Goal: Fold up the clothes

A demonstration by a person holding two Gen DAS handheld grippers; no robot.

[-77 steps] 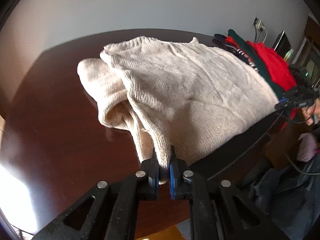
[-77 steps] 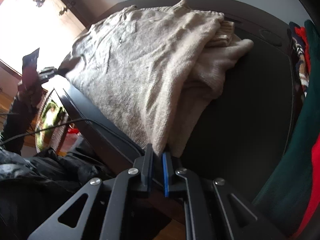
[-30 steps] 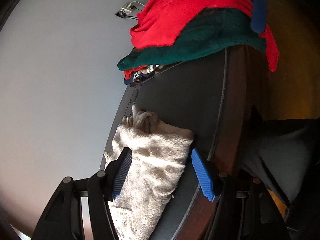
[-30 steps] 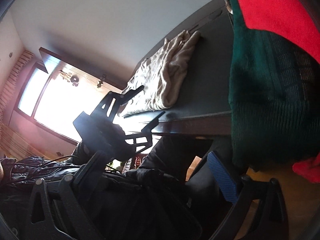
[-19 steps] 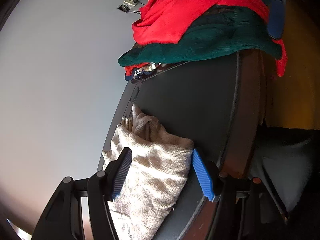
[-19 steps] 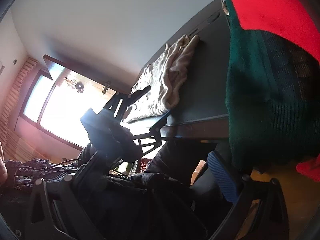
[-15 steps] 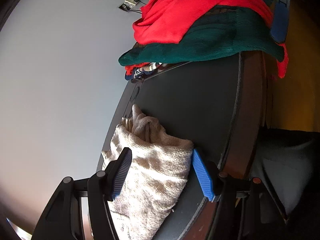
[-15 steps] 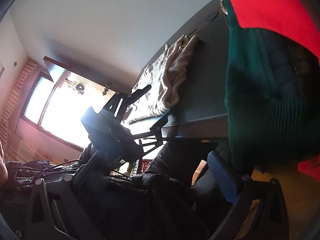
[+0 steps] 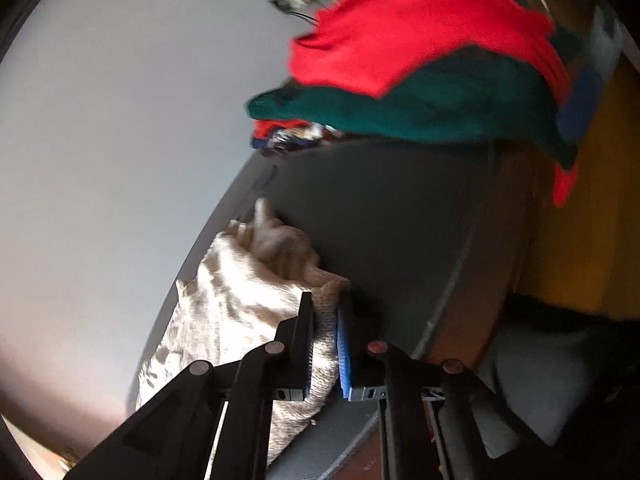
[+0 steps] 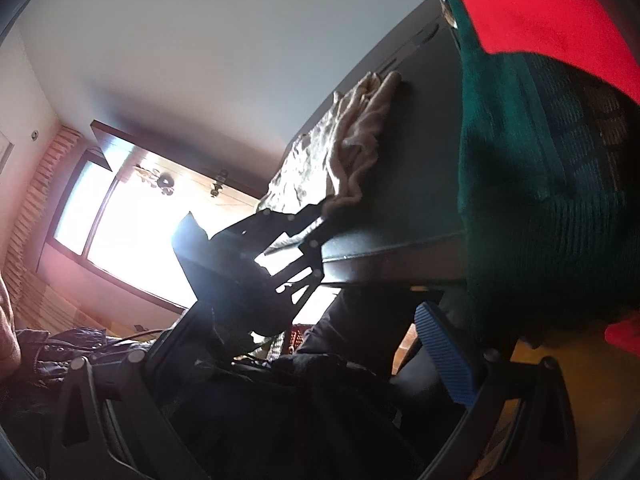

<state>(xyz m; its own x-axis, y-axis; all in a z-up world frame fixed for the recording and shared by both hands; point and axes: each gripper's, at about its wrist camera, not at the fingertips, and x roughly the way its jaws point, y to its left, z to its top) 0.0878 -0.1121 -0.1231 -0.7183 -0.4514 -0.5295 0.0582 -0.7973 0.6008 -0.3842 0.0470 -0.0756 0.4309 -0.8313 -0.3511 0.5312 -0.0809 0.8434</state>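
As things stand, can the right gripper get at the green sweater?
Probably yes. The right gripper is open below the table edge, and the green sweater hangs over that edge just beside its blue pad. Nothing visible between them.

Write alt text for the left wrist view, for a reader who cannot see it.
The left gripper is shut on the edge of a folded cream sweater lying on a dark table. At the table's far end sits a pile of clothes, a red garment on top of a green one. The picture is tilted and slightly blurred.
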